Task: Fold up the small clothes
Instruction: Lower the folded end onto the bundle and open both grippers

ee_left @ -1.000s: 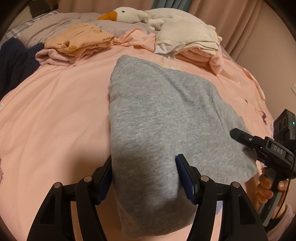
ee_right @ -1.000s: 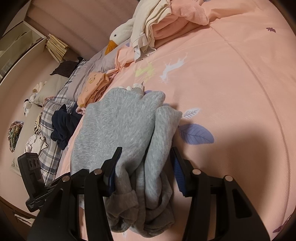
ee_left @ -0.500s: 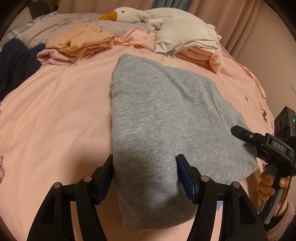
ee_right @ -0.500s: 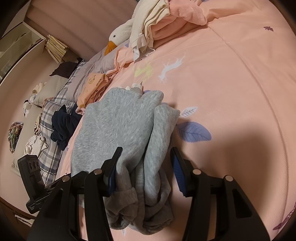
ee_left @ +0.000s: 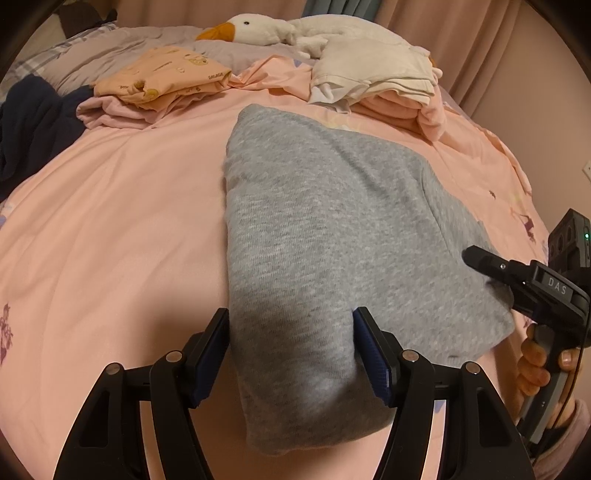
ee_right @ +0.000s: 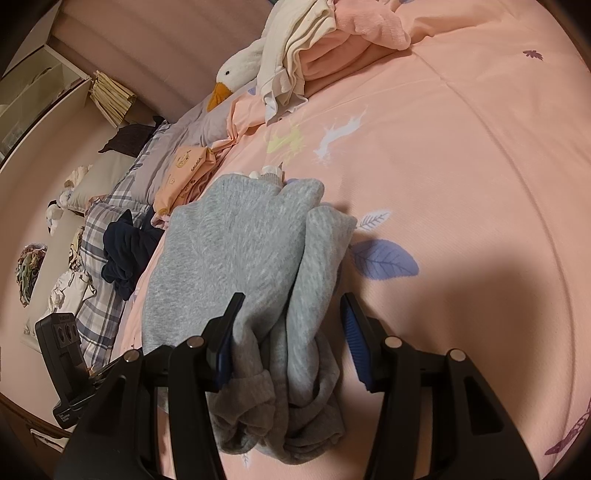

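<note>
A grey knit sweater lies folded on the pink bedspread. My left gripper is open, its two fingers standing on either side of the sweater's near left edge. In the right wrist view the sweater shows with its sleeves bunched at the near end. My right gripper is open, its fingers on either side of the bunched sleeves. The right gripper also shows in the left wrist view at the sweater's right edge.
Folded peach clothes lie at the back left, a white and pink pile at the back right. A plush goose lies behind. Dark navy clothing sits at the left. A plaid blanket lies beyond the bed's edge.
The sweater's near end has sunk and flattened onto the bed between my left fingers. Both grippers have shifted only slightly.
</note>
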Motion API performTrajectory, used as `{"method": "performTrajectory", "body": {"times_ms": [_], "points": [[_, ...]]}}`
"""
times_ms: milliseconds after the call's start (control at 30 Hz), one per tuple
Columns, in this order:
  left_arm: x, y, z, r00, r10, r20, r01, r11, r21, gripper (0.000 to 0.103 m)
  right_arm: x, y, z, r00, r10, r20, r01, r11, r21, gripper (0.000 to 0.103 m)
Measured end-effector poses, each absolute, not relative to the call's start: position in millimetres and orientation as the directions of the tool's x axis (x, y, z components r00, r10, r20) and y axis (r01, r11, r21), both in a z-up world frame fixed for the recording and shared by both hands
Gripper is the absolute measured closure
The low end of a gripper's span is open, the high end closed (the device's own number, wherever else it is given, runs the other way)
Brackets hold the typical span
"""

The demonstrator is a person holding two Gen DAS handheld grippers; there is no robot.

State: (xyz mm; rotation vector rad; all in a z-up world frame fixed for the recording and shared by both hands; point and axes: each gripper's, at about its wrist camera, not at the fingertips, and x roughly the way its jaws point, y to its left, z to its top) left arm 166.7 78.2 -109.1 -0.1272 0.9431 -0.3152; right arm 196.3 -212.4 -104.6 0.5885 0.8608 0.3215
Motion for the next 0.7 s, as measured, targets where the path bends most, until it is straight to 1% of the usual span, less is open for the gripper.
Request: {"method": "performTrajectory", "body": {"times_ms": [133,700], "points": [[165.1,79.5,-110.0,0.547,-0.313,-0.777,0.207,0.949,-0.237,0.034,196.2,-212.7,-104.8,0.618,0.491,-0.614,-0.032,0.796,0.604,0.051],[162.4,79.4,-108.9,0.545,-0.306,-0.781,0.205,0.951,-0.23,0.033,193.7,-212.9,-105.4,0.619,0.491,-0.613,-0.027,0.794,0.608,0.051]]}}
